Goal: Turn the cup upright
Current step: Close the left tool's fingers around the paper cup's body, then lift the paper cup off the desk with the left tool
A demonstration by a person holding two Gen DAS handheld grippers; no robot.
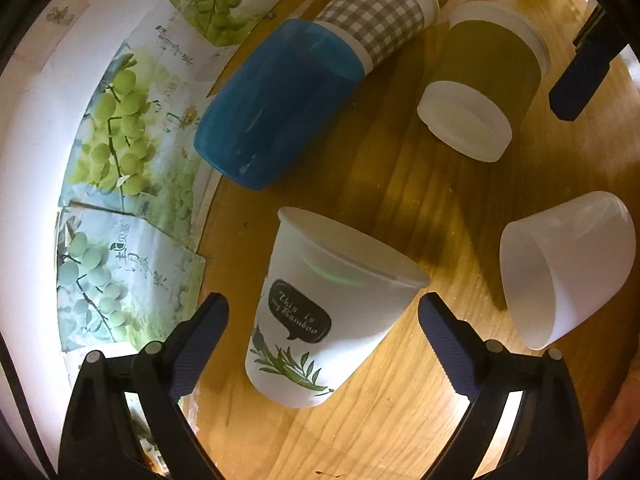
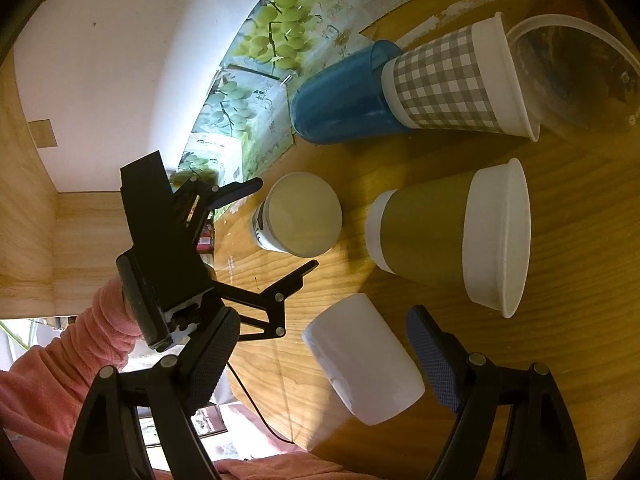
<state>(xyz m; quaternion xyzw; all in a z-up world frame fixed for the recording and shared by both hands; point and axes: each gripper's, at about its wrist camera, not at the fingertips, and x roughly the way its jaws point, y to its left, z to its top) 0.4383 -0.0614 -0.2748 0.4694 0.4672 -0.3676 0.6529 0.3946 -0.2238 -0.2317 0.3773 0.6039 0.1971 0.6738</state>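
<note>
A white "This is my Bamboo" cup (image 1: pixel 320 312) stands upright on the round wooden table (image 1: pixel 384 432), between the fingers of my open left gripper (image 1: pixel 323 328), which do not touch it. It also shows in the right wrist view (image 2: pixel 298 214), with the left gripper (image 2: pixel 280 228) around it. A plain frosted white cup (image 2: pixel 362 360) lies on its side between the fingers of my open right gripper (image 2: pixel 324 356); it shows in the left wrist view (image 1: pixel 568 268) at right. No pad touches it.
A blue cup (image 1: pixel 272 100), a grey checked cup (image 1: pixel 380 8) and an olive-sleeved cup (image 1: pixel 488 64) lie on their sides farther back. A clear lid (image 2: pixel 576 72) sits behind. Grape-print papers (image 1: pixel 116 128) line the table's left edge by the wall.
</note>
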